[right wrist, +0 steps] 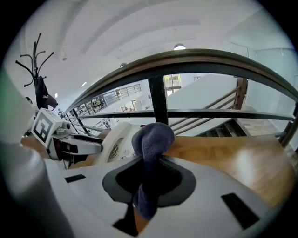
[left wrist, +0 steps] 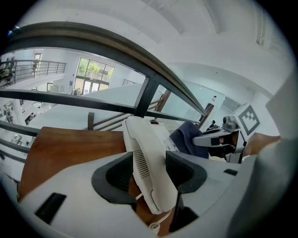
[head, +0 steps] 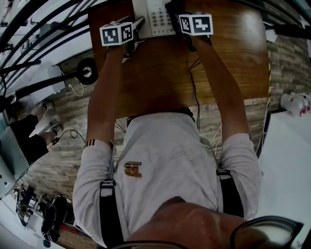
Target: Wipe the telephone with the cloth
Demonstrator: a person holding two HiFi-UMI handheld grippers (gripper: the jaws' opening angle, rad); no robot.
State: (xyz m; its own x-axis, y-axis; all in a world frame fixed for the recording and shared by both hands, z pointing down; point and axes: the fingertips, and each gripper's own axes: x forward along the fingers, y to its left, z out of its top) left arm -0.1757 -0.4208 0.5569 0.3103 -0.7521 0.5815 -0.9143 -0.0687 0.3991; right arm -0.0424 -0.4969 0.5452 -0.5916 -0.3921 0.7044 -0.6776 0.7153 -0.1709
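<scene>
A white telephone (head: 156, 18) sits at the far edge of the wooden table (head: 233, 68). In the left gripper view its handset (left wrist: 145, 153) stands tilted between the pads, and my left gripper (left wrist: 150, 175) is shut on it, over the phone's keypad (left wrist: 164, 139). My right gripper (right wrist: 148, 179) is shut on a dark blue cloth (right wrist: 151, 148), which bunches up above the jaws beside the telephone (right wrist: 117, 139). In the head view the left gripper (head: 137, 25) and the right gripper (head: 176, 10) flank the phone. The cloth (left wrist: 187, 135) also shows past the handset.
A dark metal railing (right wrist: 163, 100) runs just beyond the table's far edge. A black cable (head: 194, 82) trails across the table toward the person. A white surface (head: 291, 160) lies at the right, and a coat stand (right wrist: 39, 86) stands far left.
</scene>
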